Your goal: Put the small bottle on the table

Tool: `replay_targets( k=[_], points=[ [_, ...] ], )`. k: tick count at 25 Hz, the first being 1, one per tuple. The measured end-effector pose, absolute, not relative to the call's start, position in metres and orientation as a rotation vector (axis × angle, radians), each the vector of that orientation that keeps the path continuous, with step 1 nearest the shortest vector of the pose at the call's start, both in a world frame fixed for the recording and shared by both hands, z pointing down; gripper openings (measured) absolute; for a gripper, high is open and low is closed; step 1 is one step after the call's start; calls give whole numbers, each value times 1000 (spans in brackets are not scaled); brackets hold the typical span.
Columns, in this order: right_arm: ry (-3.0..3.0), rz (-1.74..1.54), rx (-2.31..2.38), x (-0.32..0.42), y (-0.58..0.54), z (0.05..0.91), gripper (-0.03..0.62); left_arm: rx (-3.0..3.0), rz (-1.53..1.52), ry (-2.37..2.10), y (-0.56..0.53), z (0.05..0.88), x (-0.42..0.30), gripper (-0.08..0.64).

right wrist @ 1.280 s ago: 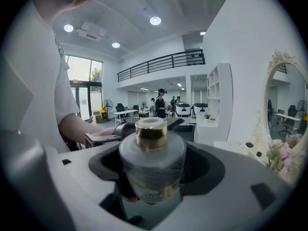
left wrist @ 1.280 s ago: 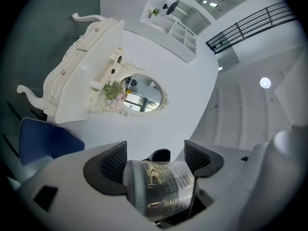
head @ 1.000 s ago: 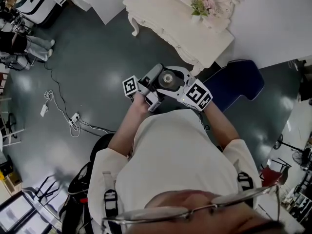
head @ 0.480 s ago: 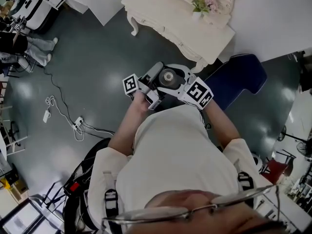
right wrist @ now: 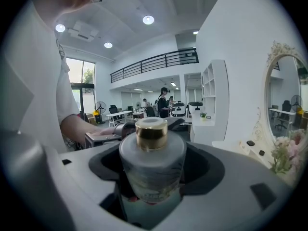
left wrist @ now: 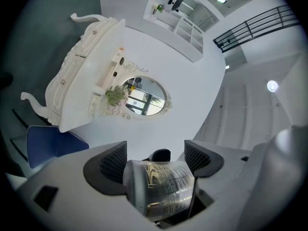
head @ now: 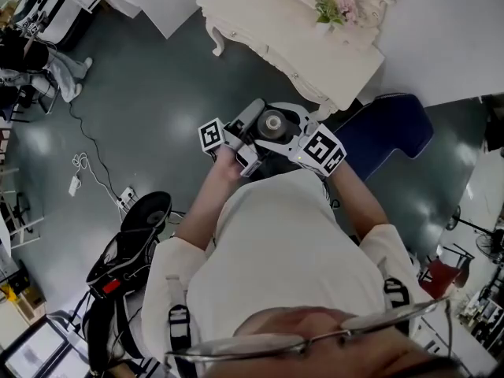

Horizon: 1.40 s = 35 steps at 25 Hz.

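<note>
The small bottle (head: 272, 124), frosted glass with gold print and a gold cap, is held in the air in front of the person's chest. My left gripper (head: 253, 126) is shut across it from the left; in the left gripper view the bottle (left wrist: 161, 186) lies sideways between the left gripper's (left wrist: 156, 160) jaws. My right gripper (head: 287, 131) is shut on it from the right. In the right gripper view the bottle (right wrist: 151, 167) stands upright, cap up, in the right gripper (right wrist: 154, 165). The white dressing table (head: 299, 42) stands ahead, beyond both grippers.
On the table stand a flower pot (head: 329, 6), small dark items and an oval mirror (left wrist: 144, 97). A blue chair (head: 386, 132) sits beside it. A black wheeled seat (head: 130, 242) and floor cables (head: 118, 199) lie to the left. People (right wrist: 163, 100) stand far off.
Both grippers and the bottle have stayed in place. The black wheeled seat at lower left has come further into view, and the table has shifted slightly in the head view.
</note>
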State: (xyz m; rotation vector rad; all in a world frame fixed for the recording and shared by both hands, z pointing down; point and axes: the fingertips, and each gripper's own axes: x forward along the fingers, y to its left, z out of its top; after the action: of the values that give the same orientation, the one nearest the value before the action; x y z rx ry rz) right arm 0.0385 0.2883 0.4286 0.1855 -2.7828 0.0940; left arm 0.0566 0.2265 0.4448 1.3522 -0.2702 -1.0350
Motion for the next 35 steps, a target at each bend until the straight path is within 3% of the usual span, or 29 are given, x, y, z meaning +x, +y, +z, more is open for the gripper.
replay_targets(
  k=[35],
  points=[
    [-2791, 95, 9, 49, 56, 443, 345, 1330, -1107, -383, -8, 461, 61, 374]
  ],
)
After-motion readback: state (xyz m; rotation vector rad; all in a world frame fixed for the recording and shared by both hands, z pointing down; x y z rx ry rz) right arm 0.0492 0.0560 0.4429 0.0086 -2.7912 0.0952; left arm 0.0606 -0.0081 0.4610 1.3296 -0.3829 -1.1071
